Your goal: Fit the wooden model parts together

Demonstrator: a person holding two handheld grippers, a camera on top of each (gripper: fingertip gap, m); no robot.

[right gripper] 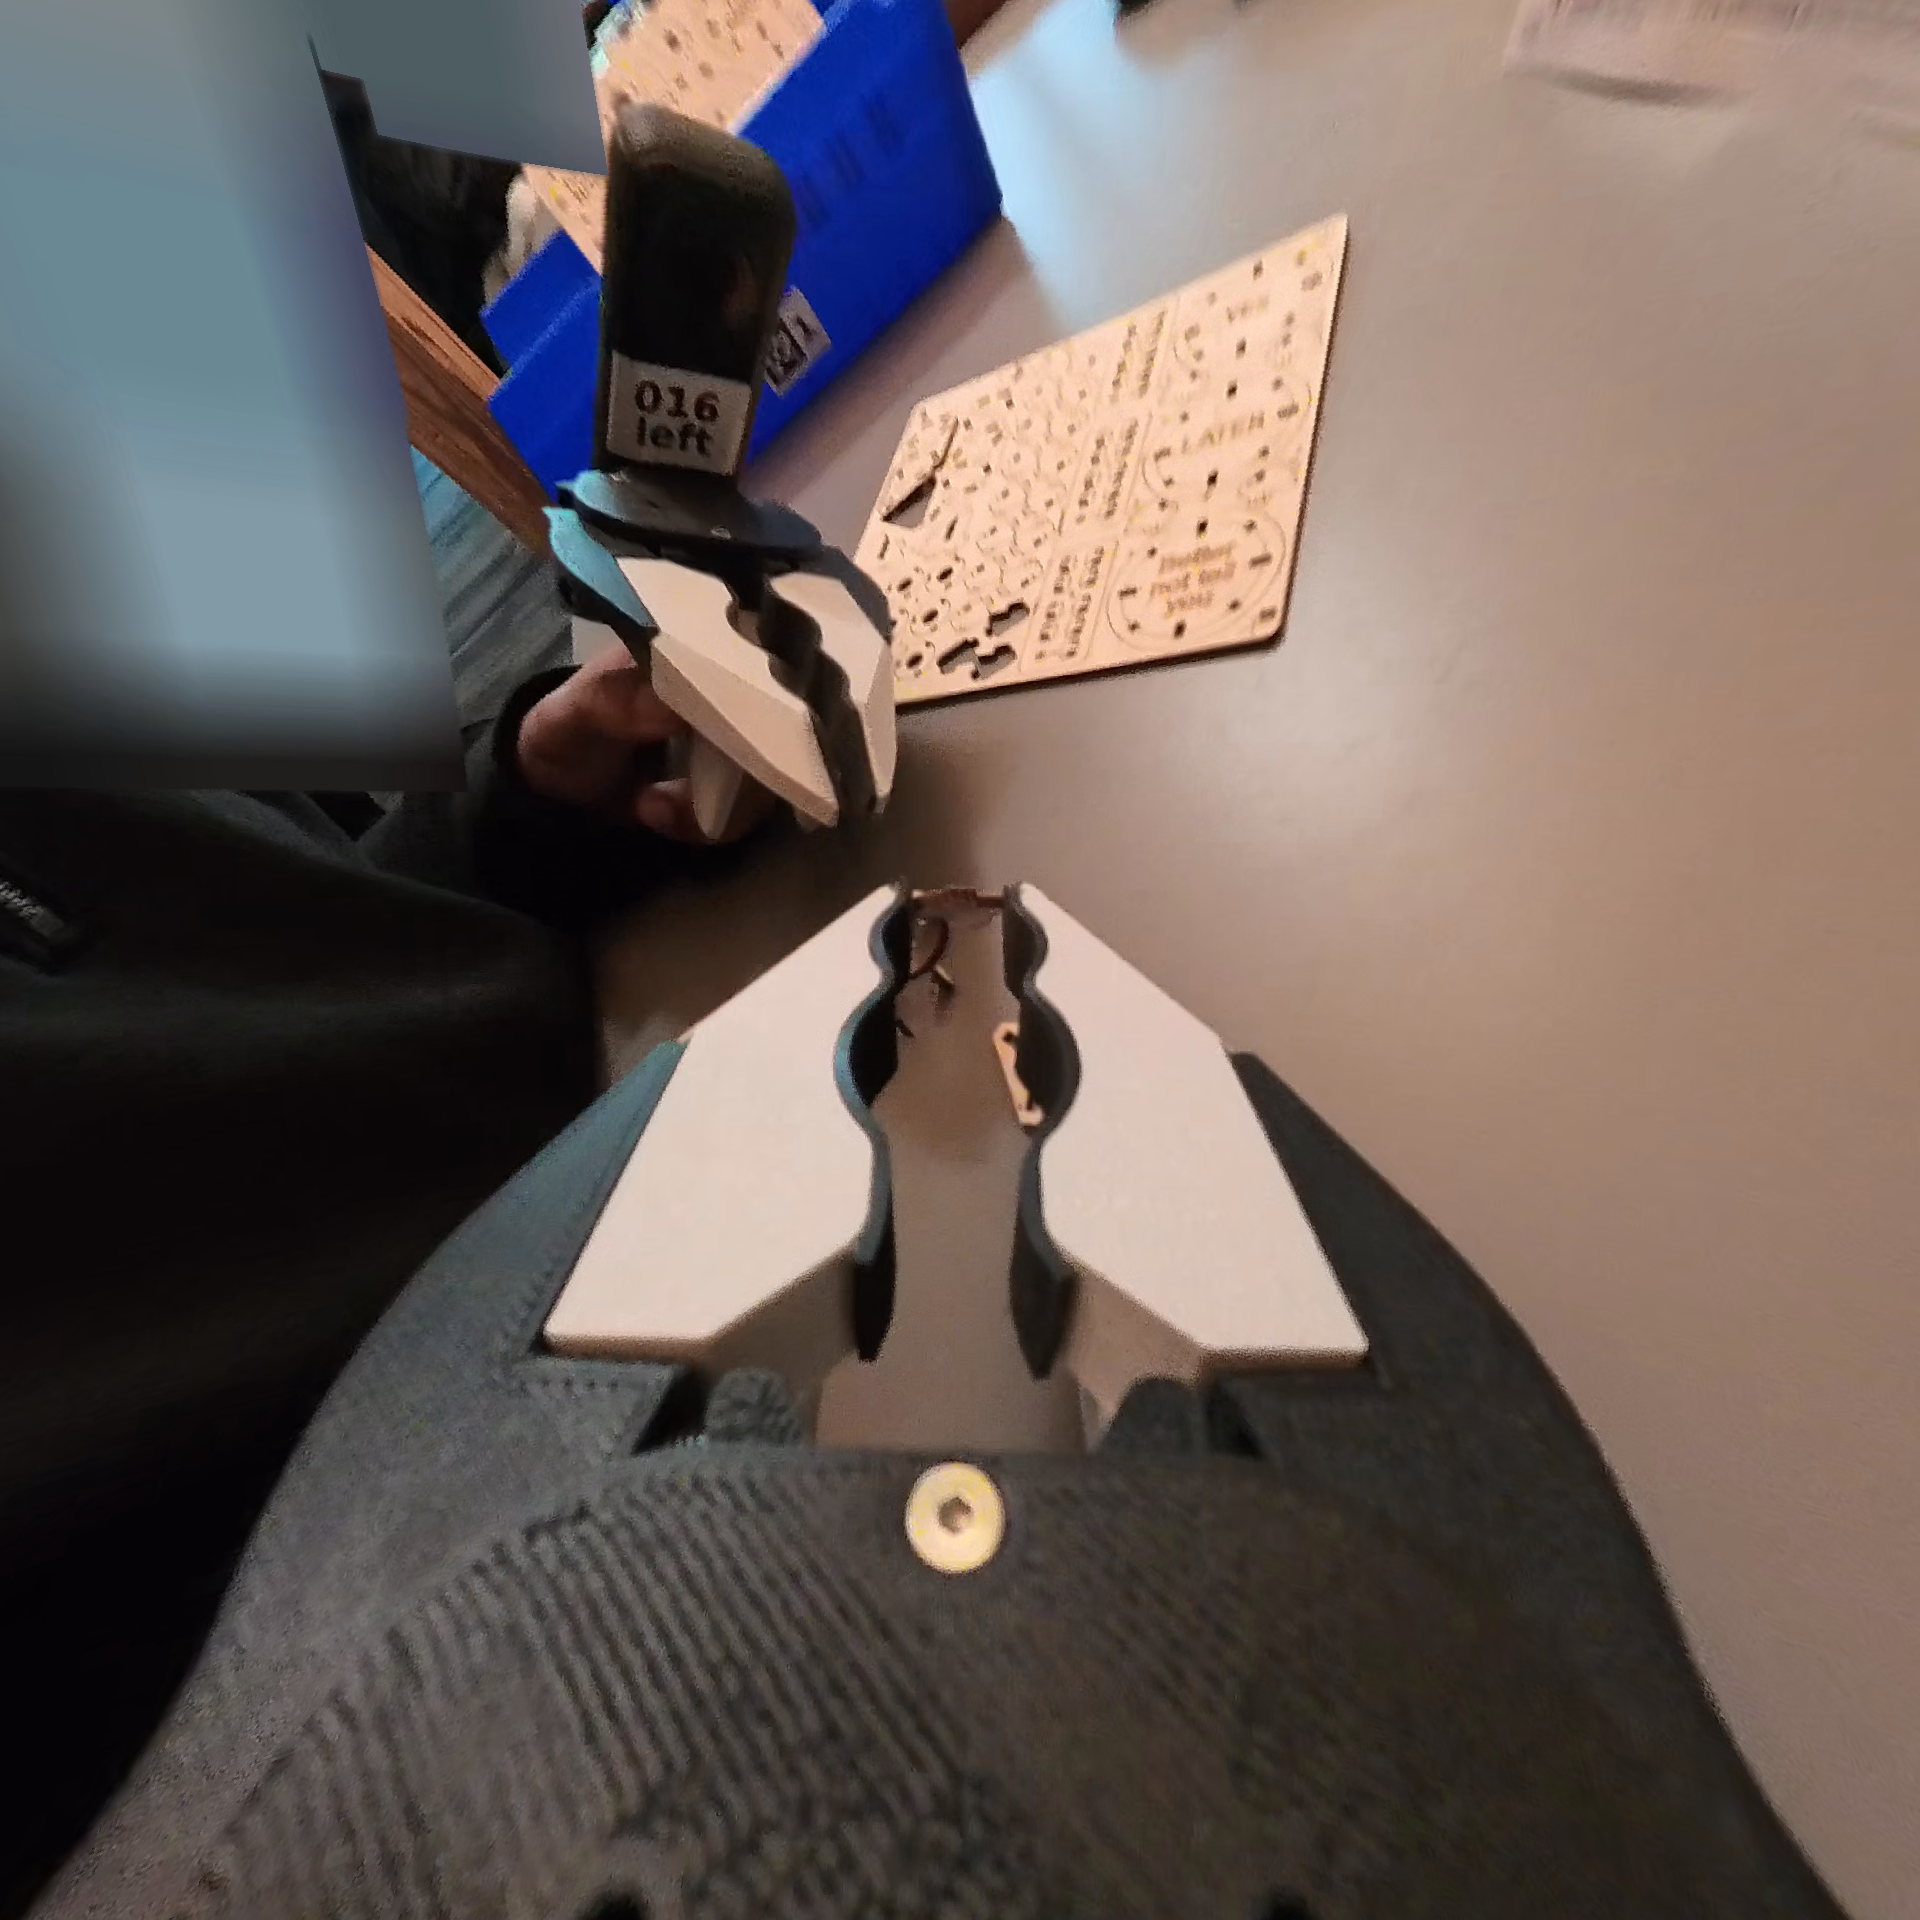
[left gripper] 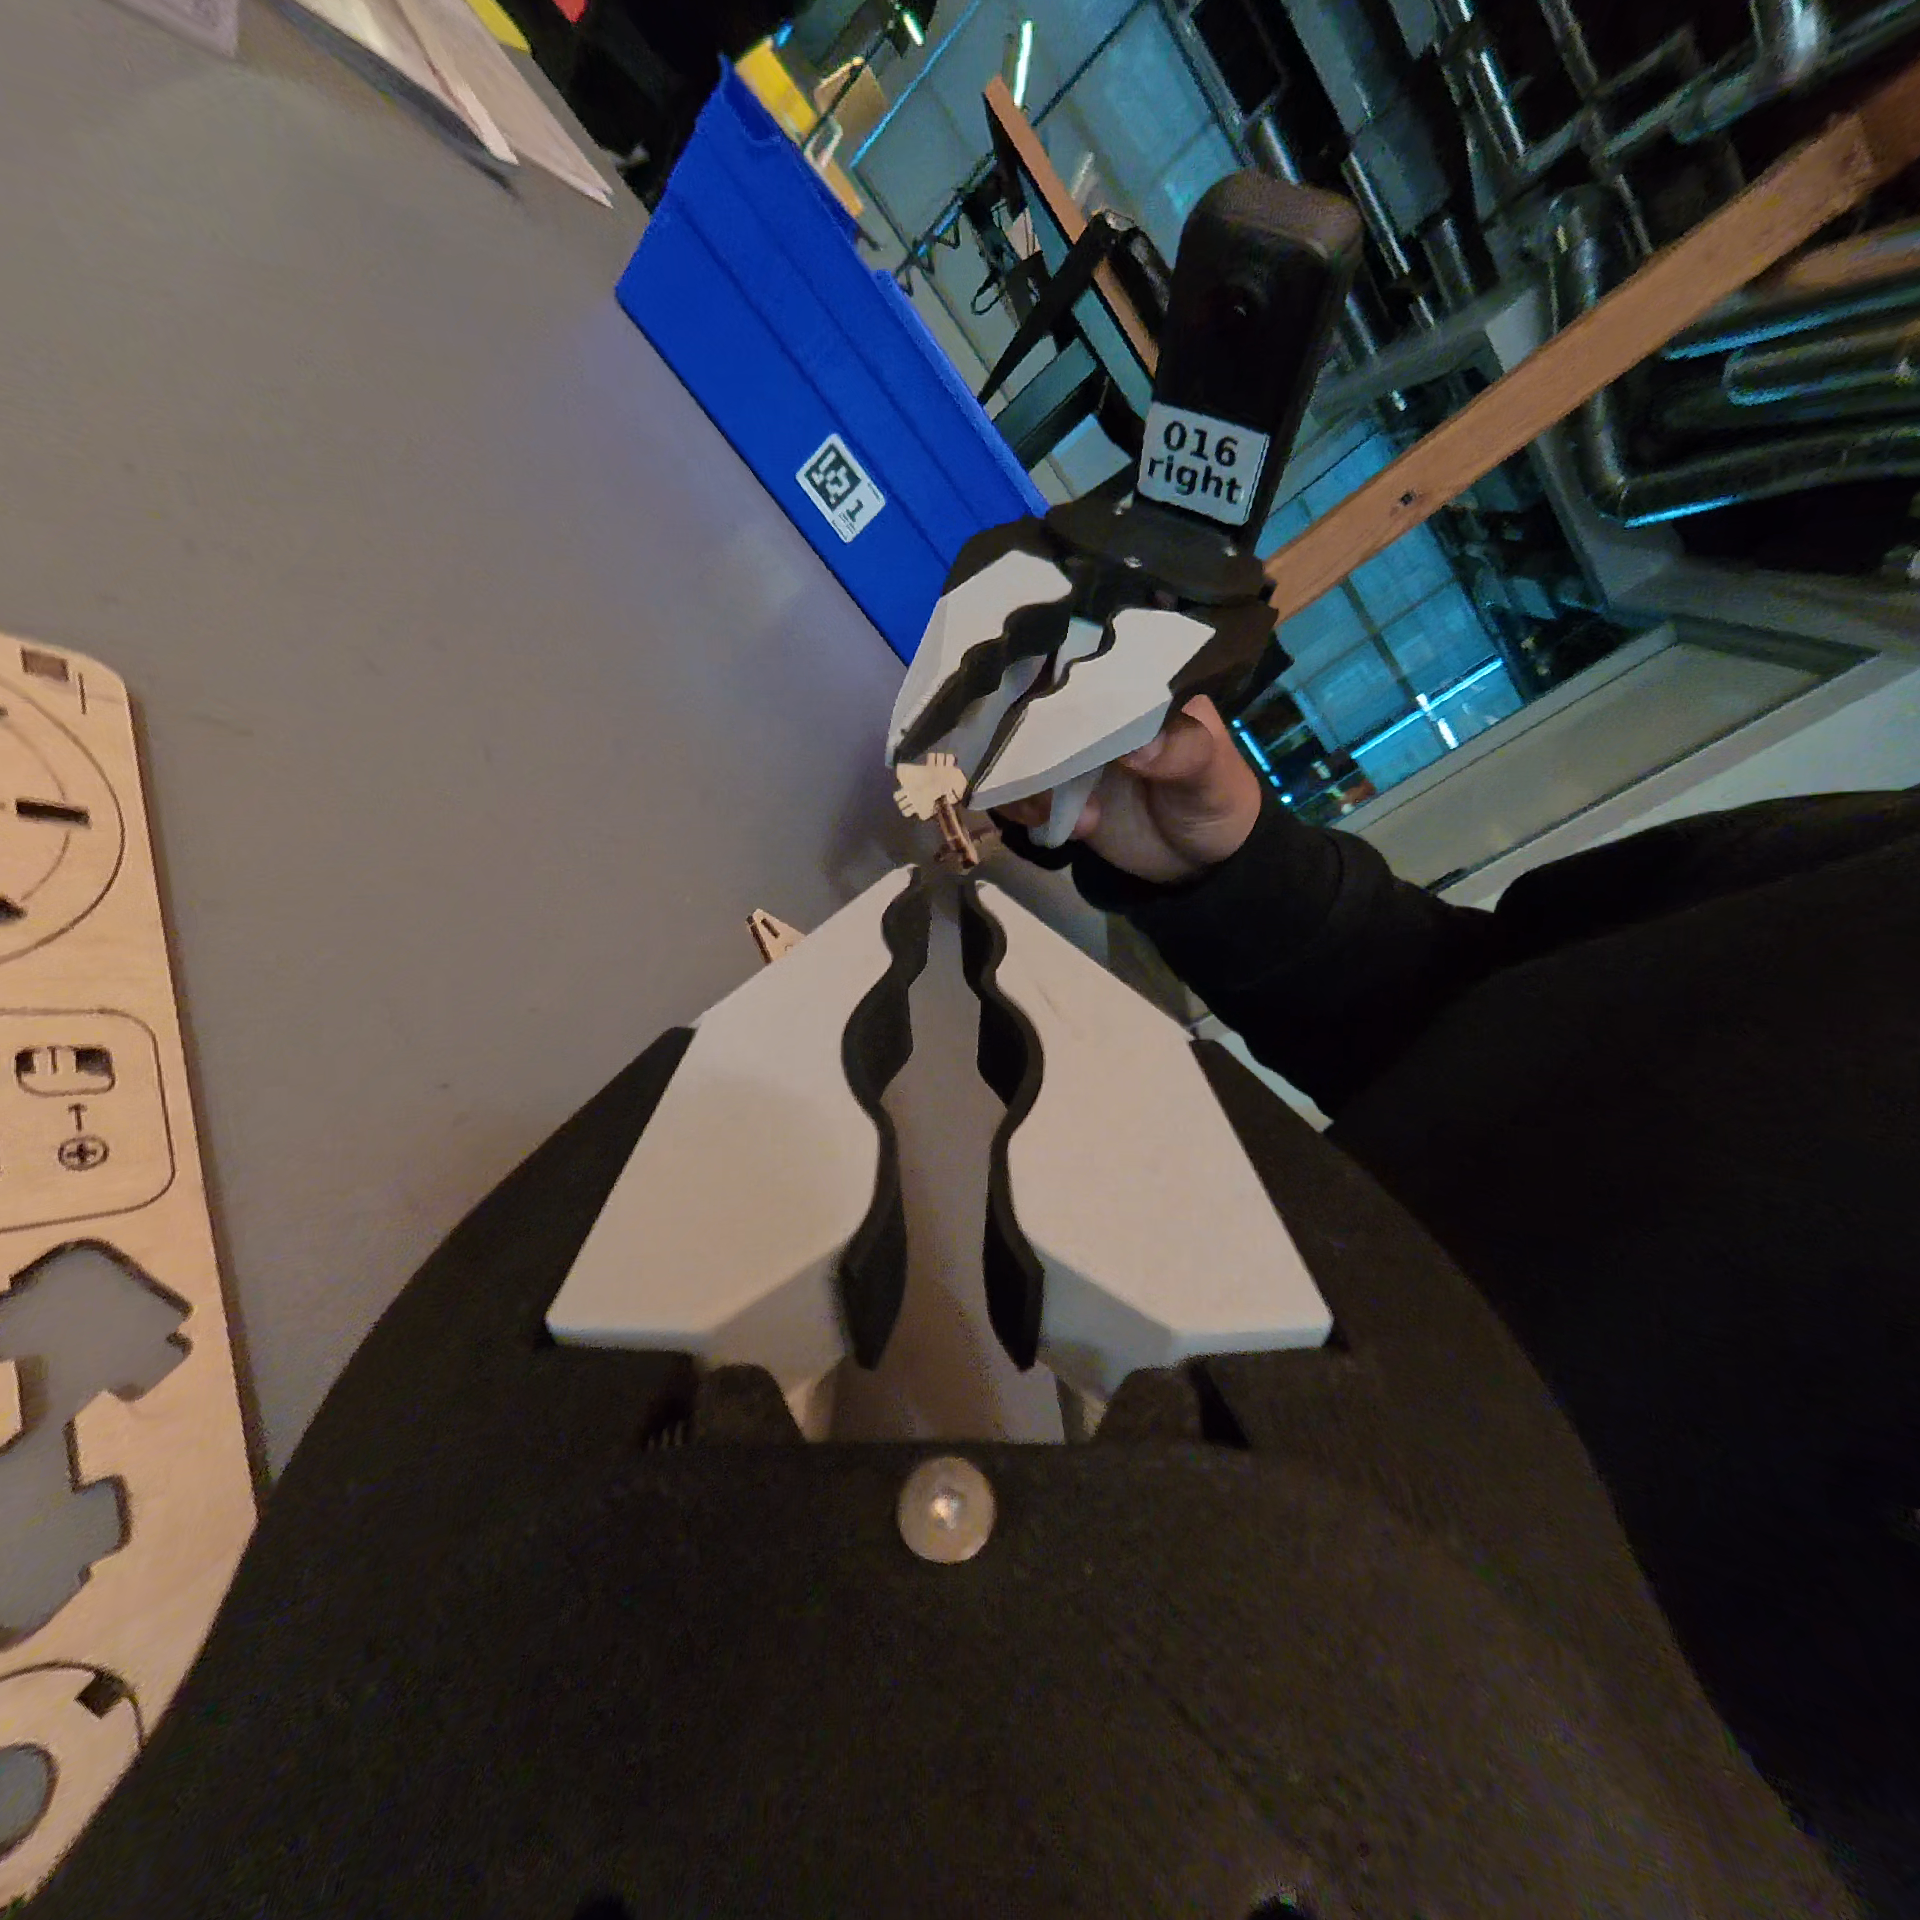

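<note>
Our right gripper point(left gripper: 951, 774) is clamped on a small wooden assembly point(left gripper: 935, 795) of slotted plywood pieces, lifted off the grey table point(left gripper: 468, 520). At its 6 o'clock in the left wrist view, our left gripper point(left gripper: 940, 878) has its tips nearly together with nothing between them, just short of the assembly. Several cut-outs in the plywood sheet point(right gripper: 1143, 468) are already empty, most remain filled, and a loose piece point(left gripper: 771, 932) lies beside the left gripper.

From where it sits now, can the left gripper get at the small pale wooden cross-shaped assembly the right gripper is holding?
Probably yes. The left gripper sits just short of the small wooden assembly pinched in the right gripper, with nothing between them. Its jaws look nearly shut, though, so they would need to open first.
</note>
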